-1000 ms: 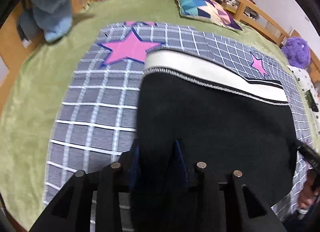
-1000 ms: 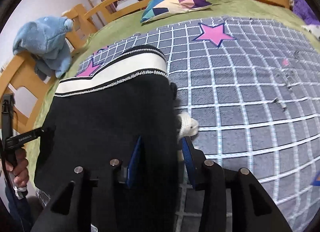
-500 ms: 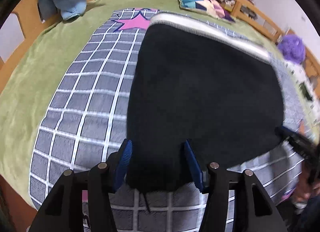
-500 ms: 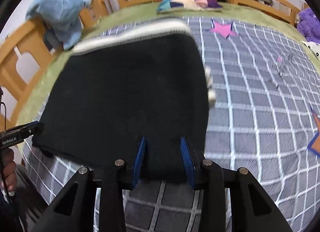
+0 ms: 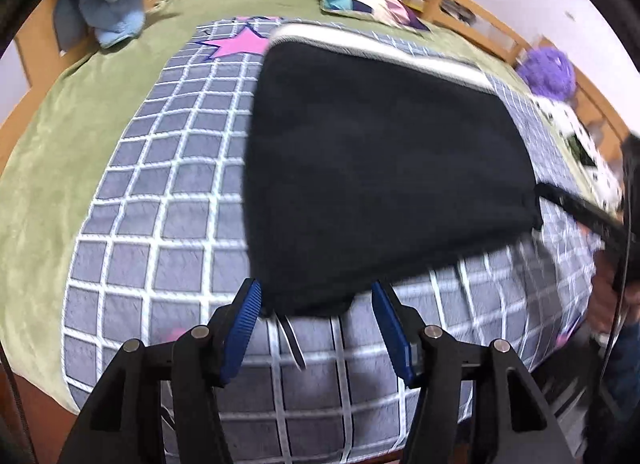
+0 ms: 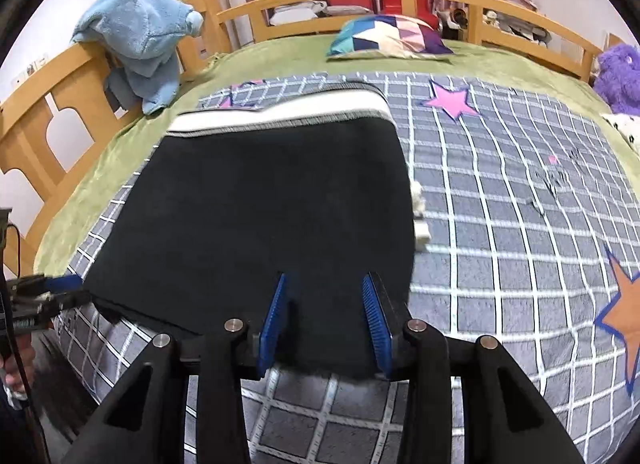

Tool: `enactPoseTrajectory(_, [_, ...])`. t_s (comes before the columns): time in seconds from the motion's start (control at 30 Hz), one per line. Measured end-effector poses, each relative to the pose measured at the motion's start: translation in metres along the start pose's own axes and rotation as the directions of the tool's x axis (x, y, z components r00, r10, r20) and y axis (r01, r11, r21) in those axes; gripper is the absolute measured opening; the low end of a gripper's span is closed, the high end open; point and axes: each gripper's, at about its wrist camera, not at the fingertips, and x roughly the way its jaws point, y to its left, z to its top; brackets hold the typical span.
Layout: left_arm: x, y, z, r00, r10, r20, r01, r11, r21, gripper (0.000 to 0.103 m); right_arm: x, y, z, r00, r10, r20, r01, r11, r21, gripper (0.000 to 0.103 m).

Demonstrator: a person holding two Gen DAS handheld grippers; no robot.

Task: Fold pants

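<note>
Left gripper has just been opening off the pants, right gripper pinches its corner; I fear lopsided dragging unfolds them.

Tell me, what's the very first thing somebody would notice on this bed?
The big folded black pants with a white waistband jump out first, lying in the middle of the grey checked blanket with pink stars. Next comes the fluffy blue elephant toy slumped over the wooden bed rail at the left. At the far end a colourful triangle-patterned pillow lies on the green bedspread.
</note>
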Motion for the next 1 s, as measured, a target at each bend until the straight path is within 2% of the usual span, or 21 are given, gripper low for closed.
enactPoseTrajectory(0.07, [0.005, -0.009, -0.004, 0.998, 0.056, 0.020, -0.057, 0.998, 0.034, 0.055, 0.006, -0.010, -0.008, 1.000, -0.009, -0.015, 0.010, 0.999, 0.033, 0.039])
enactPoseTrajectory(0.1, [0.007, -0.011, -0.004, 0.997, 0.070, 0.023, -0.071, 0.997, 0.042, 0.051, 0.008, -0.012, -0.010, 1.000, -0.011, -0.026, 0.012, 0.999, 0.049, 0.039])
enactPoseTrajectory(0.13, [0.010, -0.013, -0.003, 0.995, 0.092, 0.028, -0.094, 0.994, 0.049, 0.047, 0.012, -0.014, -0.012, 0.999, -0.011, -0.041, 0.013, 0.998, 0.068, 0.039])
enactPoseTrajectory(0.17, [0.016, -0.015, -0.002, 0.990, 0.139, 0.024, -0.141, 0.988, 0.058, 0.033, 0.015, -0.016, -0.014, 0.999, -0.005, -0.048, 0.009, 0.997, 0.080, 0.039])
enactPoseTrajectory(0.23, [0.026, -0.018, -0.001, 0.983, 0.184, 0.003, -0.183, 0.980, 0.083, 0.027, 0.018, -0.017, -0.014, 0.998, -0.011, -0.056, 0.015, 0.997, 0.074, 0.039])
enactPoseTrajectory(0.3, [0.024, -0.019, -0.003, 0.979, 0.200, 0.031, -0.202, 0.975, 0.094, 0.018, 0.019, -0.014, -0.016, 0.998, -0.021, -0.057, 0.025, 0.998, 0.059, 0.039])
enactPoseTrajectory(0.33, [0.020, -0.016, -0.003, 0.981, 0.190, 0.045, -0.193, 0.978, 0.084, 0.017, 0.020, -0.013, -0.016, 0.998, -0.025, -0.058, 0.029, 0.998, 0.055, 0.039])
enactPoseTrajectory(0.43, [0.011, 0.000, -0.001, 0.993, 0.106, 0.056, -0.106, 0.994, 0.004, 0.018, 0.024, -0.014, -0.017, 0.997, -0.023, -0.067, 0.027, 0.998, 0.056, 0.039])
enactPoseTrajectory(0.53, [0.010, -0.002, -0.004, 0.993, 0.102, 0.051, -0.103, 0.994, 0.021, 0.024, 0.024, -0.014, -0.016, 0.998, -0.025, -0.066, 0.029, 0.998, 0.054, 0.039])
enactPoseTrajectory(0.6, [0.006, -0.007, -0.010, 0.995, 0.080, 0.051, -0.083, 0.995, 0.048, 0.042, 0.024, -0.016, -0.016, 0.998, -0.018, -0.064, 0.022, 0.998, 0.065, 0.040])
enactPoseTrajectory(0.67, [0.003, -0.010, -0.015, 0.998, 0.025, 0.051, -0.029, 0.997, 0.069, 0.051, 0.023, -0.018, -0.016, 0.998, -0.009, -0.062, 0.014, 0.997, 0.078, 0.040])
enactPoseTrajectory(0.7, [0.004, -0.011, -0.017, 0.999, 0.019, 0.045, -0.022, 0.997, 0.074, 0.051, 0.023, -0.018, -0.017, 0.998, -0.005, -0.061, 0.010, 0.996, 0.084, 0.040])
enactPoseTrajectory(0.73, [0.007, -0.012, -0.017, 0.999, 0.019, 0.031, -0.022, 0.996, 0.083, 0.051, 0.023, -0.018, -0.017, 0.998, -0.005, -0.061, 0.010, 0.996, 0.085, 0.040])
enactPoseTrajectory(0.83, [0.018, -0.014, -0.017, 0.997, 0.080, 0.010, -0.081, 0.993, 0.081, 0.051, 0.023, -0.017, -0.018, 0.998, -0.009, -0.058, 0.014, 0.996, 0.083, 0.040])
enactPoseTrajectory(0.87, [0.024, -0.015, -0.016, 0.994, 0.112, 0.001, -0.111, 0.990, 0.088, 0.047, 0.023, -0.016, -0.018, 0.998, -0.010, -0.057, 0.015, 0.996, 0.082, 0.040])
enactPoseTrajectory(0.93, [0.030, -0.017, -0.015, 0.985, 0.170, 0.008, -0.170, 0.979, 0.112, 0.030, 0.023, -0.016, -0.019, 0.998, -0.012, -0.056, 0.016, 0.997, 0.081, 0.040])
enactPoseTrajectory(0.97, [0.029, -0.017, -0.014, 0.983, 0.182, 0.026, -0.184, 0.977, 0.112, 0.025, 0.023, -0.016, -0.019, 0.998, -0.011, -0.056, 0.016, 0.997, 0.082, 0.040])
enactPoseTrajectory(1.0, [0.026, -0.014, -0.012, 0.987, 0.159, 0.033, -0.161, 0.982, 0.097, 0.020, 0.024, -0.016, -0.019, 0.998, -0.009, -0.056, 0.014, 0.996, 0.083, 0.040])
